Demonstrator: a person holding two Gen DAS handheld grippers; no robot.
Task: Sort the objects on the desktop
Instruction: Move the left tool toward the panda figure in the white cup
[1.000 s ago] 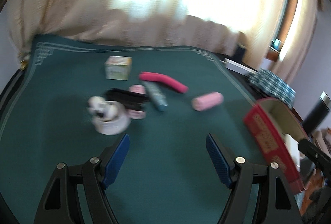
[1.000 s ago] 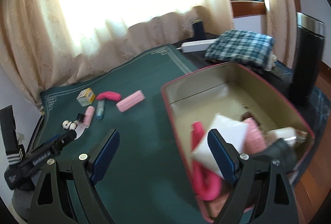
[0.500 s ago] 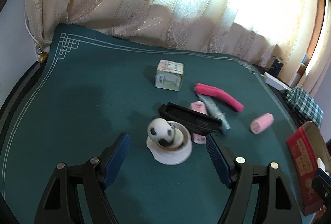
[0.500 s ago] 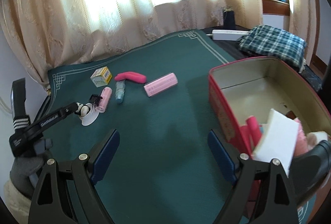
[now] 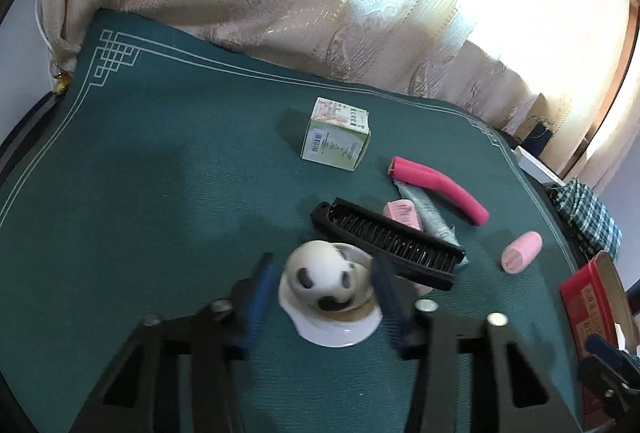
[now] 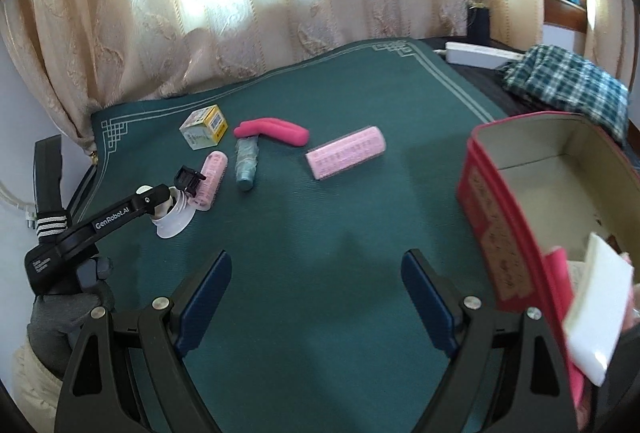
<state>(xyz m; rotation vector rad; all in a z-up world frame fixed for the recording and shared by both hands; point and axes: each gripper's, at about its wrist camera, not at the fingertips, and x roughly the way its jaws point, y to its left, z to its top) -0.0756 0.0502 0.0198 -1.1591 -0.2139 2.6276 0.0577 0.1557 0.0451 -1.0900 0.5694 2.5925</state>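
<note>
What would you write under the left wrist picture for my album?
Left gripper fingers closing around a panda figurine on its white dish, beside a black comb.

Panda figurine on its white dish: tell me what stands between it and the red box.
The black comb leans on the round white panda figurine, right beside the left tongs. Beyond it, bare green mat runs to the red box.

Green mat (image 6: 360,217) (white-bordered) carries a panda dish (image 5: 332,297), black brush (image 5: 388,243), perhaps rollers (image 6: 346,152), red box (image 6: 492,229)
</note>
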